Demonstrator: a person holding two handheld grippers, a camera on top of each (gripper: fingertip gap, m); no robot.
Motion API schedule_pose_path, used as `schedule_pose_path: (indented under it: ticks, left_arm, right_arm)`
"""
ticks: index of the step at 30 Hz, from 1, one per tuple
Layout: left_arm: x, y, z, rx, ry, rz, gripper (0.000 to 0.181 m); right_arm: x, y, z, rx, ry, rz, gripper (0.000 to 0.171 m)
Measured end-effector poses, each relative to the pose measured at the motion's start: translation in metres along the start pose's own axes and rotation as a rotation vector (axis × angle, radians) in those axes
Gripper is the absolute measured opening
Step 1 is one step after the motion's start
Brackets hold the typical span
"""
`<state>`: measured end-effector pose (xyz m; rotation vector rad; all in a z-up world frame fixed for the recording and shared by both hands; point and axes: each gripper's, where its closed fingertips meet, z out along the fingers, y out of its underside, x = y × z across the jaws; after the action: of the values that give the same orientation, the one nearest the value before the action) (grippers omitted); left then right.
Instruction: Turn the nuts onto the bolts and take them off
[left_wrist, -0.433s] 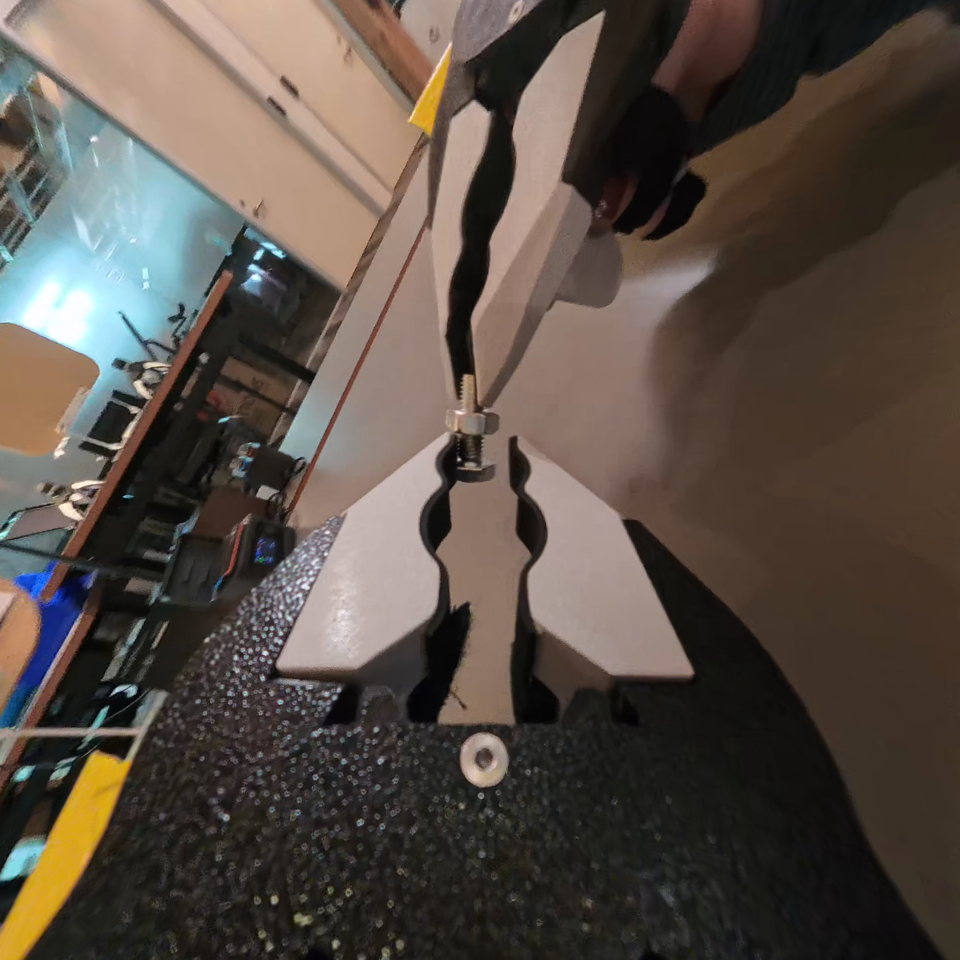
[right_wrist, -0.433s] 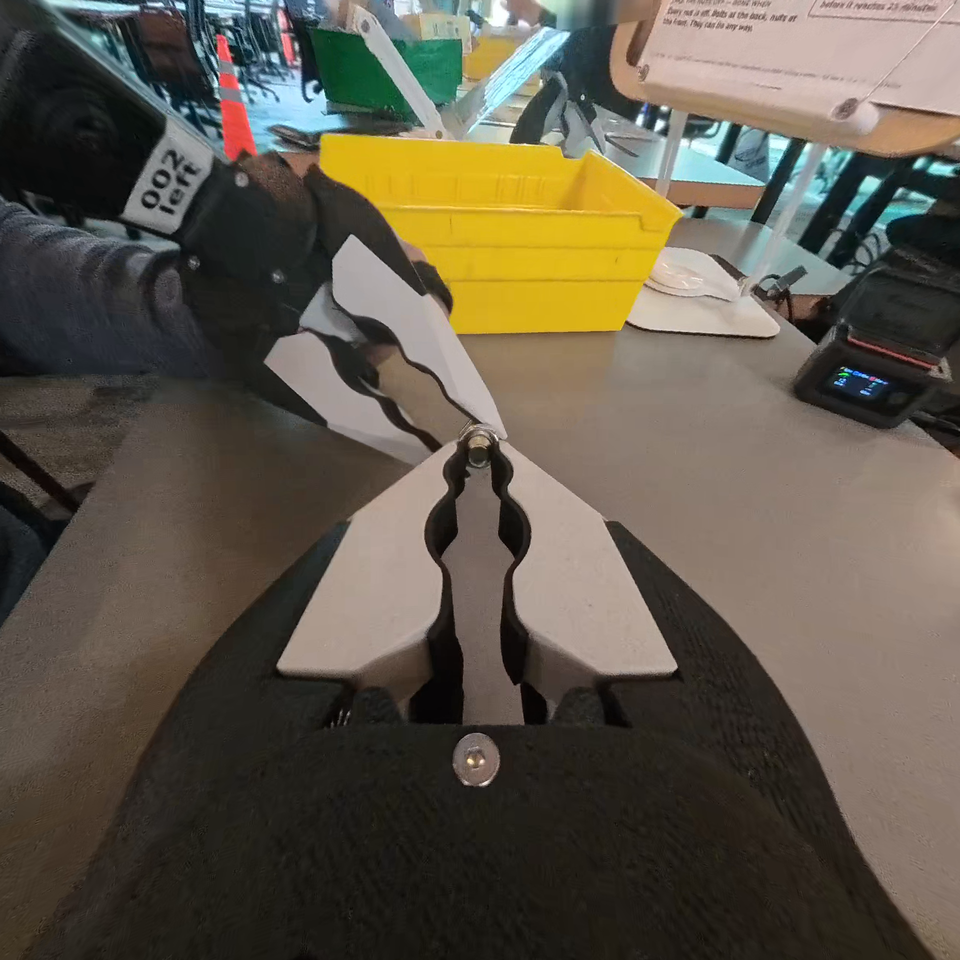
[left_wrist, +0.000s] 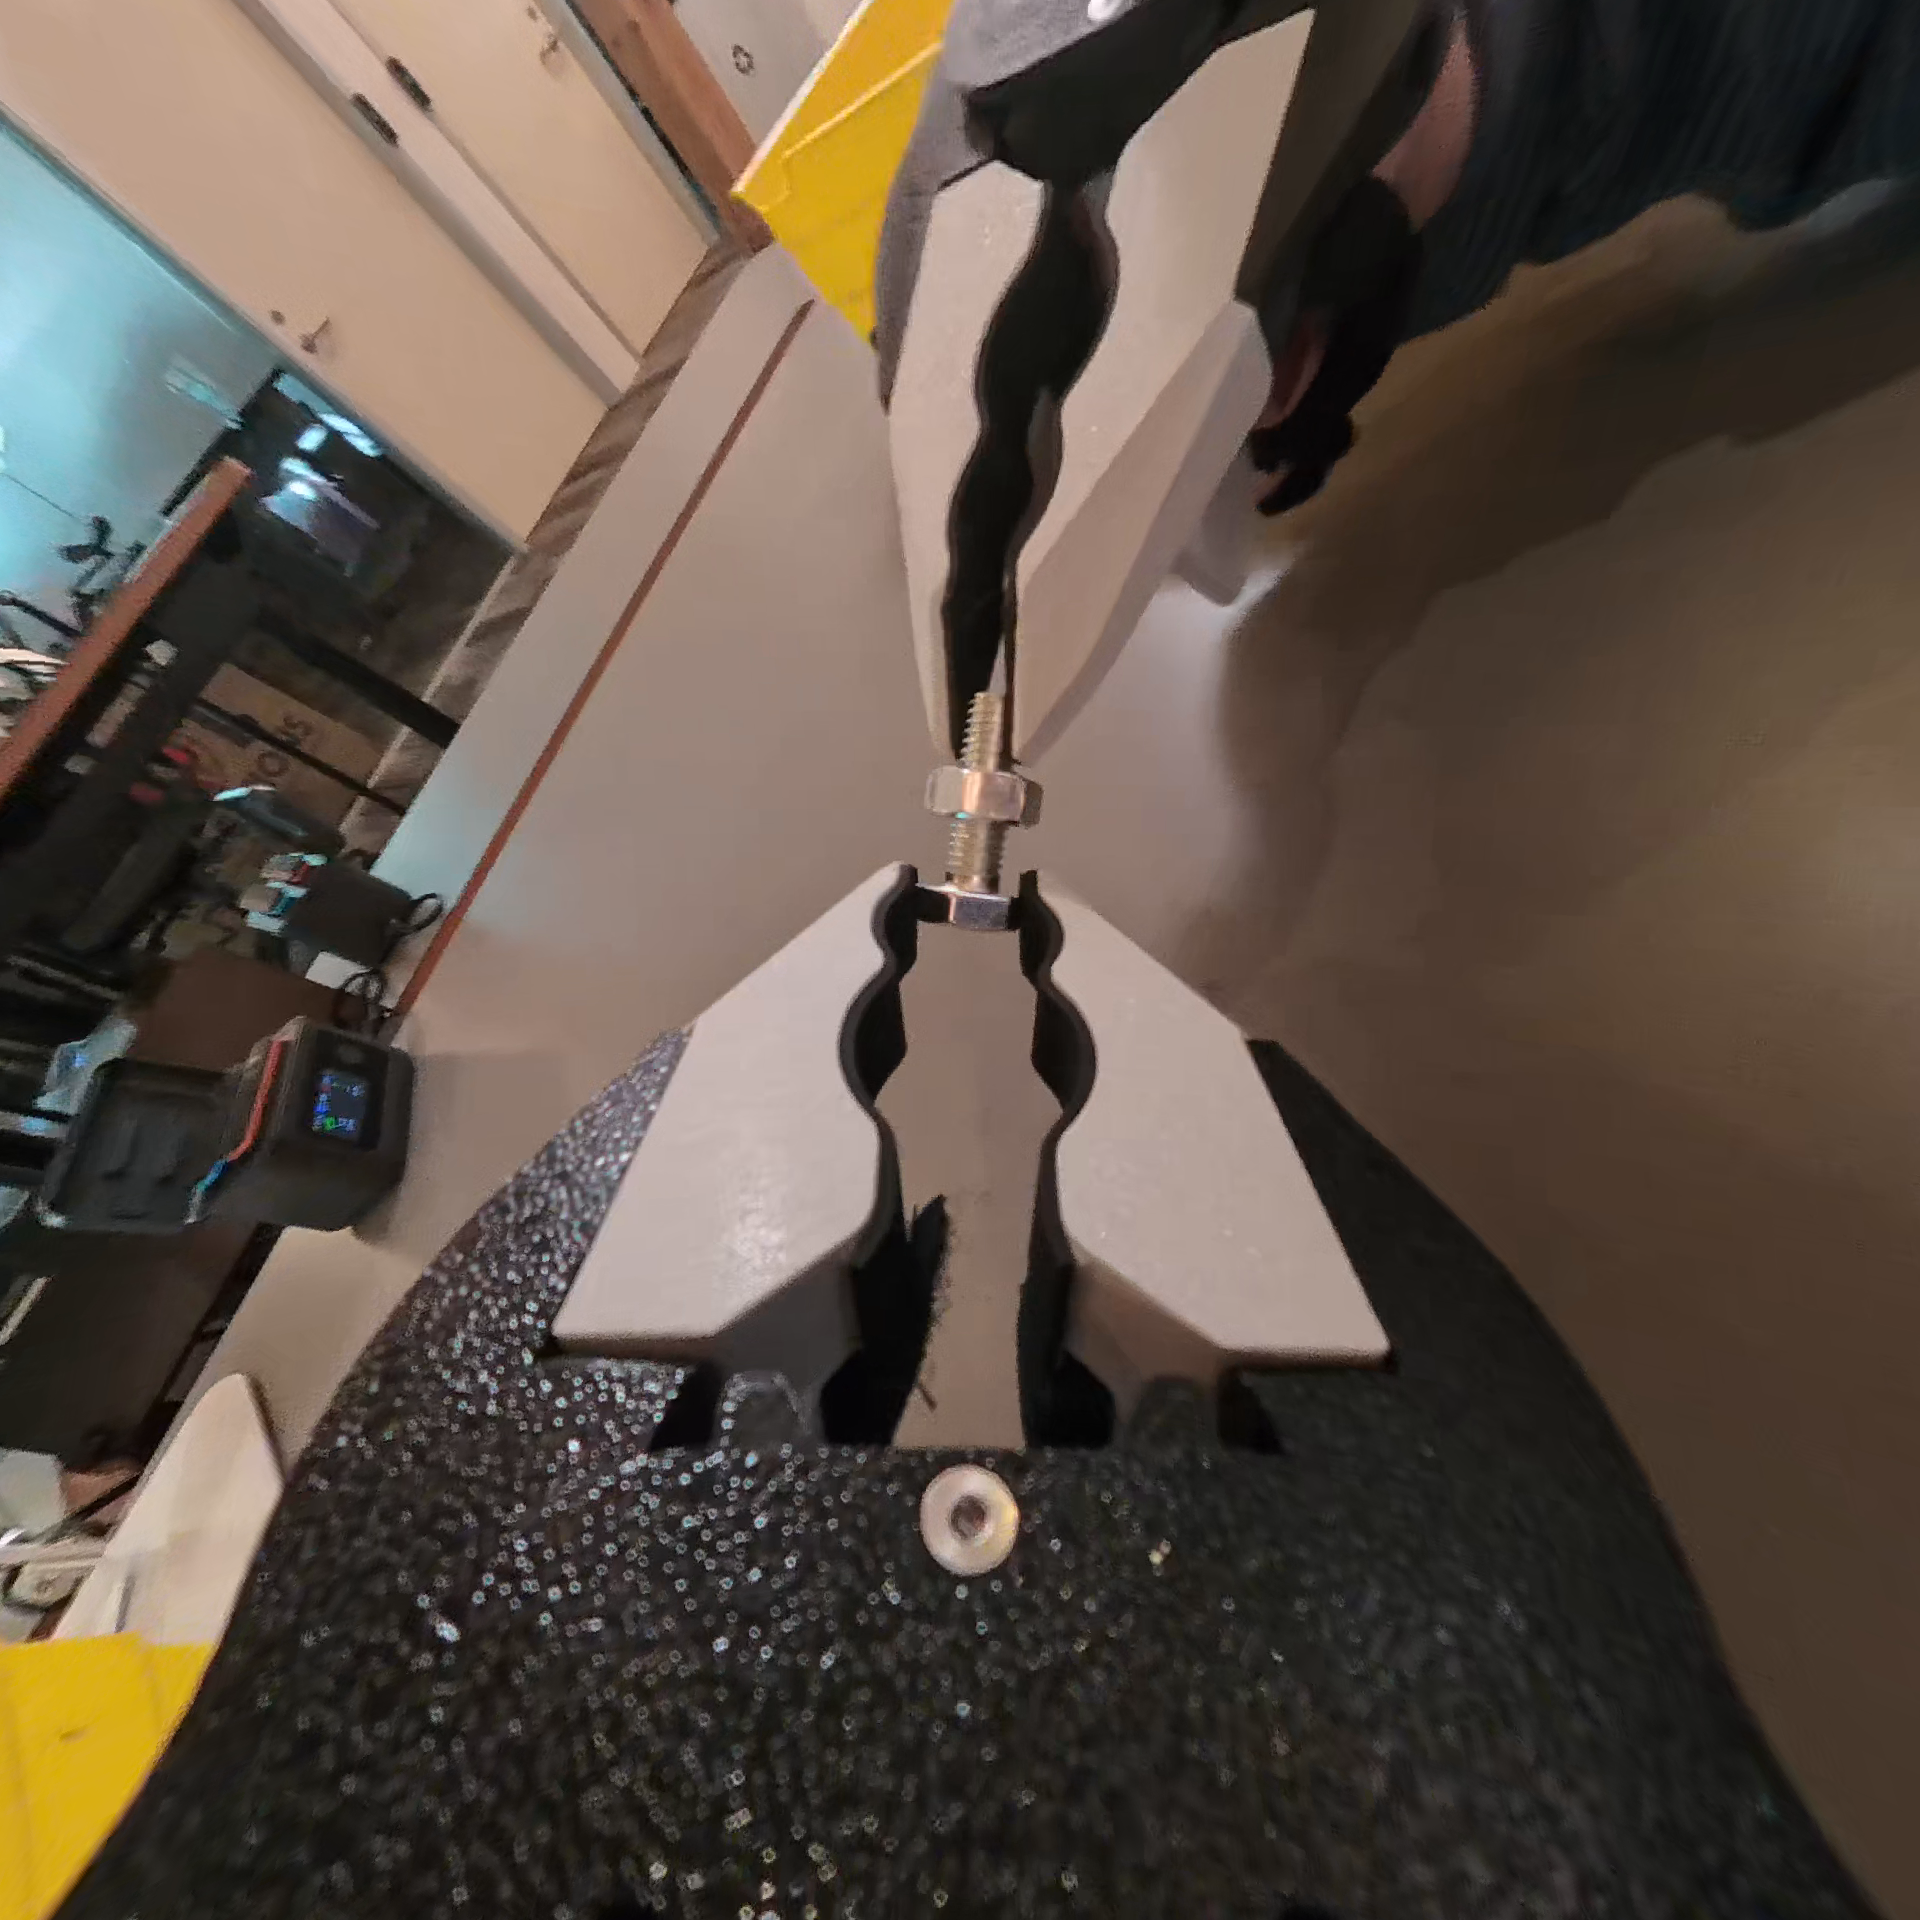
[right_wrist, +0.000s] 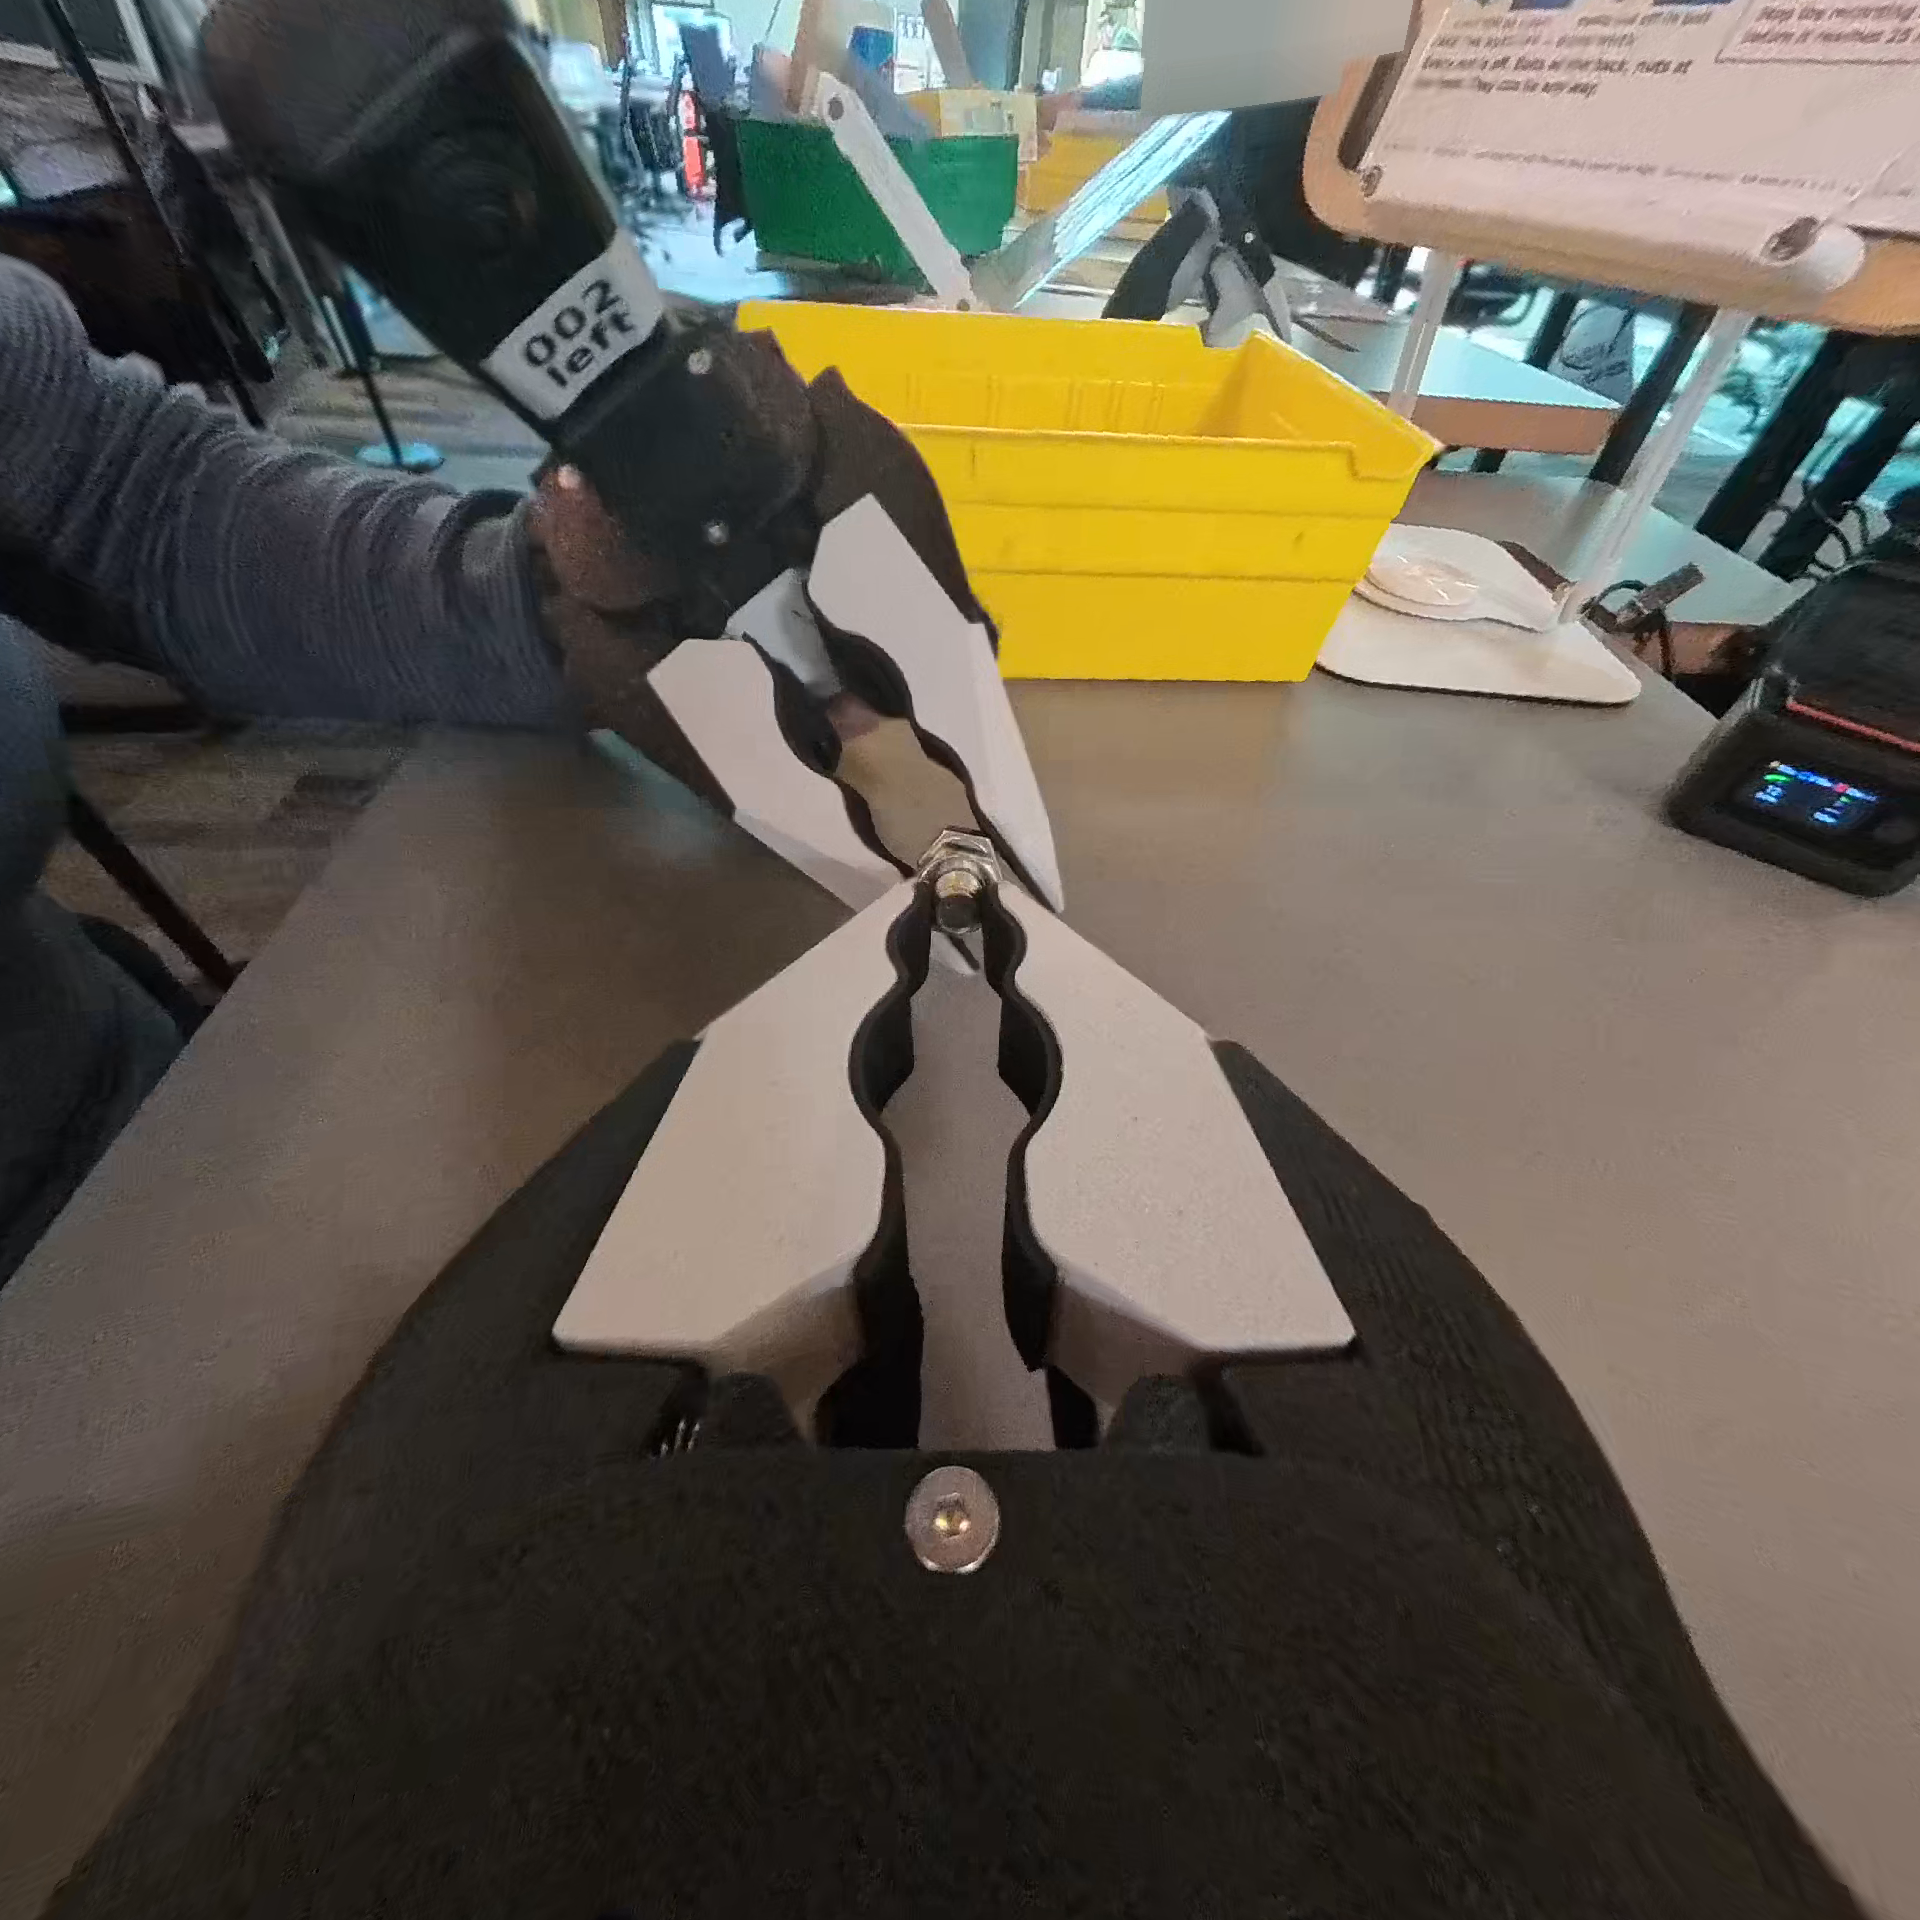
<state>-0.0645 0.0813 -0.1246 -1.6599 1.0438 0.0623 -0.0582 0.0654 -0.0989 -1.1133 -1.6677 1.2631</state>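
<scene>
A silver bolt (left_wrist: 964, 857) spans the gap between my two grippers above the grey table (right_wrist: 1455, 1039). A hex nut (left_wrist: 982, 798) sits about midway along its thread. My left gripper (left_wrist: 966, 912) is shut on the bolt's hex head. My right gripper (right_wrist: 956, 920) is shut on the threaded end, just short of the nut (right_wrist: 954, 847). In the left wrist view the right gripper (left_wrist: 985, 717) comes down from the top. In the right wrist view the left gripper (right_wrist: 966, 868) slants in from the upper left, held by a gloved hand (right_wrist: 665, 499).
A yellow bin (right_wrist: 1122, 499) stands on the table behind the grippers. A white stand base (right_wrist: 1475, 634) and a small black device with a lit screen (right_wrist: 1808, 790) are at the right. The device also shows in the left wrist view (left_wrist: 312, 1112). The grippers are tip to tip, or close to it.
My left gripper's fingers have narrowed onto the bolt head. The left gripper has tilted more upright in the right wrist view. The nut stays mid-thread.
</scene>
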Motion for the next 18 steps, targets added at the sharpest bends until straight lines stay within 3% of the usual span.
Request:
schedule_pose_path:
  ticks: [1, 4, 5, 9, 12, 16, 18]
  left_arm:
    - [-0.005, 0.002, 0.001, -0.006, -0.039, 0.017, 0.017]
    - [-0.026, 0.016, 0.005, -0.081, -0.203, 0.163, 0.017]
    - [-0.026, 0.019, 0.007, -0.084, -0.219, 0.2, 0.017]
    - [-0.019, 0.033, 0.016, -0.106, -0.223, 0.305, 0.017]
    - [-0.017, 0.04, 0.021, -0.129, -0.202, 0.284, 0.017]
    - [-0.015, 0.048, 0.023, -0.148, -0.165, 0.245, 0.017]
    - [-0.015, 0.048, 0.023, -0.143, -0.16, 0.225, 0.017]
  right_arm:
    - [0.004, -0.001, 0.001, 0.012, 0.018, 0.047, 0.008]
    - [0.009, 0.011, 0.007, -0.062, -0.018, 0.301, 0.053]
    - [0.009, 0.019, 0.009, -0.1, -0.022, 0.356, 0.058]
    - [0.002, 0.037, 0.021, -0.187, -0.044, 0.388, 0.057]
    - [0.002, 0.04, 0.025, -0.205, -0.02, 0.291, 0.054]
    - [0.012, 0.009, 0.019, -0.025, 0.098, 0.06, 0.031]
    - [0.019, 0.035, 0.017, -0.186, 0.105, 0.17, 0.046]
